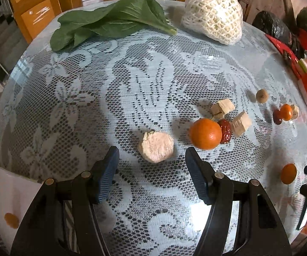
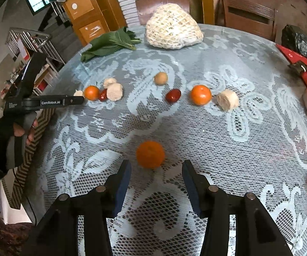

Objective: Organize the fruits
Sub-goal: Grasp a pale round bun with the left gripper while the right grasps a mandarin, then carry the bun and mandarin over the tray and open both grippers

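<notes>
Two open grippers hang over a round worktop (image 2: 228, 149) under a lace cloth. At the top of both views sits the biggest thing, a fruit in white foam netting (image 2: 172, 28), with a green leaf (image 2: 110, 43) to its left; I judge they are parked at the far edge to keep the middle free for sorting. In the right wrist view, the small pieces make a loose row across the middle, probably to sort them by kind: an orange (image 2: 200, 95), a pale cut chunk (image 2: 228, 100) just beside it, a red date (image 2: 173, 95). The right gripper (image 2: 156, 178) is spread wide, empty, with a blurred orange (image 2: 150, 154) just ahead of it. The left gripper (image 1: 151, 168) is also spread, empty, with a pale round slice (image 1: 156, 146) between its tips, not touched.
</notes>
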`<state>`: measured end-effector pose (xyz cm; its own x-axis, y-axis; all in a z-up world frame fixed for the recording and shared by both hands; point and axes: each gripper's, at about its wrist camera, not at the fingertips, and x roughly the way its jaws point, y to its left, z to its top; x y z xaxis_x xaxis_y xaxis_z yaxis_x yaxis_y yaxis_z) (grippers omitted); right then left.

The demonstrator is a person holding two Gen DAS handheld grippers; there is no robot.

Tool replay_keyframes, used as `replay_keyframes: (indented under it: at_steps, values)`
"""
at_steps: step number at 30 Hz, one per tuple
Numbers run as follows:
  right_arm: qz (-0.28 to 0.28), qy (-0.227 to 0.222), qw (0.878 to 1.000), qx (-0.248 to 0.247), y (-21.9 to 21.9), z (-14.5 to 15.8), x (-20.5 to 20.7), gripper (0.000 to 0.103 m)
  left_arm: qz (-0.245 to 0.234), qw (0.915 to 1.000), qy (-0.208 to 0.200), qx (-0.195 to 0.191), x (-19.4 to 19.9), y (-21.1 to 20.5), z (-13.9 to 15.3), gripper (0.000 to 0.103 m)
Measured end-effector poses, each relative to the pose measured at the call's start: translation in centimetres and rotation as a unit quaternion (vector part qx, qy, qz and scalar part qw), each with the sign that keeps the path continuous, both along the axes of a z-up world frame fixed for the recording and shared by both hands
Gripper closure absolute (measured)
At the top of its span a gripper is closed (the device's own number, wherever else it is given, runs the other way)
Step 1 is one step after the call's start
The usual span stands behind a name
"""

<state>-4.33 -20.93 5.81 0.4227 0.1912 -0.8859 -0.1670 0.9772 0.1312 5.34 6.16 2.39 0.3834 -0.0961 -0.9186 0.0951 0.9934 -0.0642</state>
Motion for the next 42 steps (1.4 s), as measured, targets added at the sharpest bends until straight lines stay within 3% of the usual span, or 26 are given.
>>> replay_keyframes:
  at_steps: [9, 11, 12, 14, 15, 23, 32, 42]
  values:
    - [0.010, 0.010, 1.000, 0.002, 1.7, -2.3, 2.2, 0.055, -0.001, 0.9999, -0.003, 0.017, 0.9, -0.1, -0.5, 0.038]
    - [0.013, 0.016, 1.000, -0.013, 1.9, -3.0, 2.6, 0.068, -0.001, 0.9998, -0.006, 0.021, 0.9, -0.1, -0.5, 0.038]
    - [0.016, 0.018, 1.000, -0.019, 2.0, -3.4, 2.6, 0.068, -0.001, 0.9998, -0.008, 0.020, 0.9, 0.0, -0.5, 0.039]
    - [0.020, 0.015, 0.999, -0.022, 2.1, -3.4, 2.6, 0.069, 0.003, 0.9997, -0.014, 0.021, 0.7, 0.3, -0.4, 0.050]
    - [0.024, 0.019, 0.999, -0.023, 2.2, -3.4, 2.6, 0.069, 0.003, 0.9995, -0.017, 0.024, 0.7, 0.3, -0.4, 0.067]
    - [0.044, 0.007, 0.999, 0.008, 3.6, -1.2, 2.9, 0.069, 0.015, 0.9993, -0.030, 0.014, -1.3, 1.7, 1.9, 0.070]
    - [0.127, -0.009, 0.991, 0.038, 10.9, 1.1, 3.9, 0.069, 0.052, 0.9972, -0.052, 0.015, -6.1, 5.3, 5.6, 0.070]
    - [0.243, -0.003, 0.968, 0.059, 21.7, 1.4, 3.9, 0.069, 0.123, 0.9910, -0.048, 0.022, -11.6, 12.7, 6.4, 0.070]
